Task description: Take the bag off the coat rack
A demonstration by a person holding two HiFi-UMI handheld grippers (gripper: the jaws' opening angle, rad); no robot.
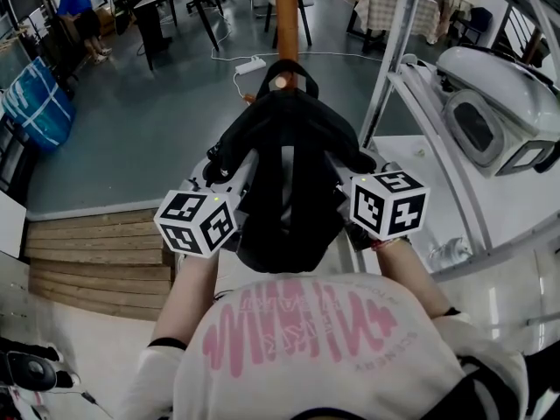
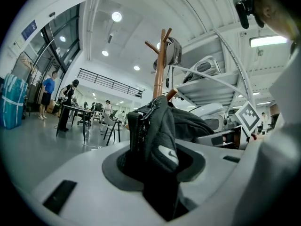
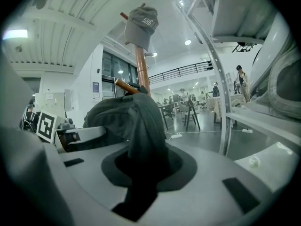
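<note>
Head view: left gripper (image 2: pixel 155 147) is clamped on a fold of cloth at the bag's left side; the black bag (image 1: pixel 289 169) hangs btw both grippers, top loop seemingly over a peg of the coat rack (image 1: pixel 286 7); right gripper (image 3: pixel 141 159) pinches the right-side cloth; bag prob. soft, slack, may sag or slip; loop or strap seams give the firmest hold.

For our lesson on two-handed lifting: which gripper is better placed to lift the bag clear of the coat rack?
Left, only slightly: the left gripper is shut on the bag at its zipper edge; the right gripper pinches looser fabric. Both hold it, so lifting together seems safest.
</note>
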